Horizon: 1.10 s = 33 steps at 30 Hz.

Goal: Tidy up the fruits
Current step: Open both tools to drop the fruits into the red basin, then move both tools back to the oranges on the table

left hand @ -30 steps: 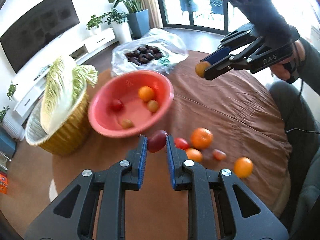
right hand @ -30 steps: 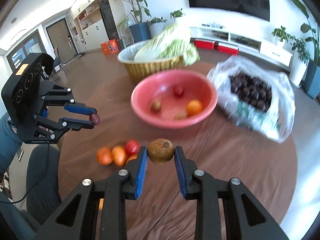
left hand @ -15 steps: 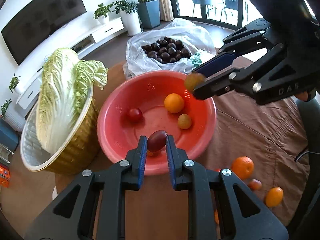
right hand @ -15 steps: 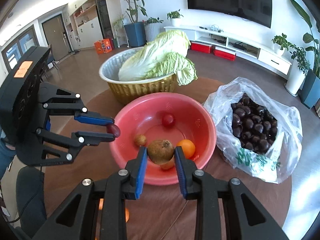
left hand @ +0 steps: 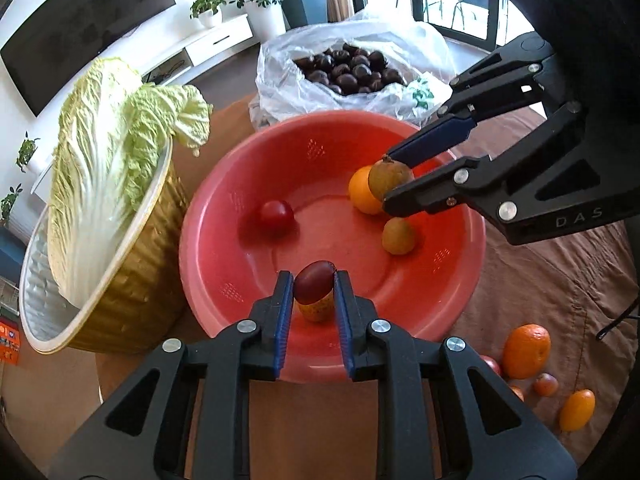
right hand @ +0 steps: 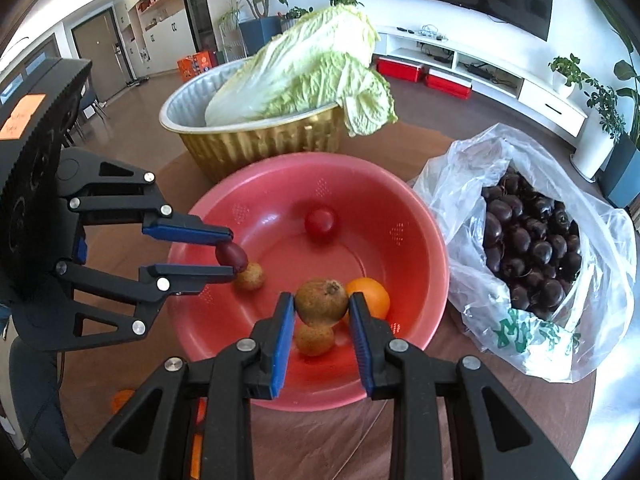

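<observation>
**A:** Where does the drop spot lie from my two loads?

**B:** Start at my left. My left gripper (left hand: 313, 294) is pinching a dark red oval fruit (left hand: 314, 288), its long axis lying roughly crosswise between the blue pads, a little tilted. It hangs over the near-left part of the red basin (left hand: 224, 216), inside the rim. Directly below it lies a small yellow-brown fruit (right hand: 249, 276) on the basin floor, so straight down is not bare.

**A:** And moving rightward?

**B:** A red tomato (right hand: 320, 221) lies near the far side of the basin floor, apart from both grippers. Then my right gripper (right hand: 321, 312) is clamped on a round brown fruit (right hand: 321, 301), also over the basin, on its near-right part. An orange (right hand: 370, 298) sits just beside it to the right, and another small brown fruit (right hand: 314, 339) lies beneath it.

**A:** So which hand is better placed?

**B:** I judge both are already above the basin, so neither needs to travel sideways much. The bare floor lies in the middle, between my two grippers. The left fruit would land on the yellow-brown one; I would expect it to roll off toward the centre. The bag of dark fruit (right hand: 528, 248) stays further right, on the table (left hand: 540, 280), outside the basin.
</observation>
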{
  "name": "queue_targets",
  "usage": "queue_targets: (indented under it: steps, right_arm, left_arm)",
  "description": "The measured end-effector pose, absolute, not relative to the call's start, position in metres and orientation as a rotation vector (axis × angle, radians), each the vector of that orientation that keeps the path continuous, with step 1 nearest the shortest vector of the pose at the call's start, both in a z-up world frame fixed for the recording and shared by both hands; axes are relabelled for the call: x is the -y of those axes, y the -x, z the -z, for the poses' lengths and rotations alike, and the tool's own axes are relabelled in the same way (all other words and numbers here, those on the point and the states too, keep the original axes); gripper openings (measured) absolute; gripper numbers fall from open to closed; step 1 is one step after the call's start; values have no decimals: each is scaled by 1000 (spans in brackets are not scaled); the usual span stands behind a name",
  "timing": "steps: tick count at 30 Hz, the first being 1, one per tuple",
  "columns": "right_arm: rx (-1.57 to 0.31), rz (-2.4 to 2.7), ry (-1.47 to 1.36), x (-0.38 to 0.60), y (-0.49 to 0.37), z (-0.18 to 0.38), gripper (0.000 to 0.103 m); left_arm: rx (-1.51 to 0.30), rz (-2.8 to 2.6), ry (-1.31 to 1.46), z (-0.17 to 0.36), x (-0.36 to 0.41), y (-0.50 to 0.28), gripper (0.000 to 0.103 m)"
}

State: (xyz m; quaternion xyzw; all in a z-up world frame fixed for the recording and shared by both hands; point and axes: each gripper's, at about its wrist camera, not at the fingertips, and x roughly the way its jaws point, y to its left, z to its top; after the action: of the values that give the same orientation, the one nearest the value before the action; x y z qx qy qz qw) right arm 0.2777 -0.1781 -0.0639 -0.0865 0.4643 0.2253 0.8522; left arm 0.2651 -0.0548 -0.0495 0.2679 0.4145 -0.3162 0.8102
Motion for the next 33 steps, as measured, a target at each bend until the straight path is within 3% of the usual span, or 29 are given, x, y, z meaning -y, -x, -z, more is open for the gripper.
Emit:
queue_targets:
  steps: [4,6,7,8,10,22,33]
  right_arm:
    - [-987,-467,175,179,-282,69,31]
    - [-992,-465,176,180,-283,70,31]
    - [-993,-465,178,180,-283,70,33]
    - [-994,-464,178,180,-283,70,38]
    - [-991,-464,175,181,-283,69,44]
    - [-922,-460,101,214,-242,45,44]
    - [-939,-536,90,206,-162,60,44]
  left_arm:
    - [-904,675,-574,57,56,-268,22]
    - [-899,671,-570,58,57,-269,36]
    - [-893,670,-561,56,56,-268,62]
    - [-884,672,-541,54,55,-269,80]
    - [-867,676,-512,48,53,-269,81]
    - [-810,612,-451,19,15,-237,81]
    - [-816,593,-400,14,-12,-110,81]
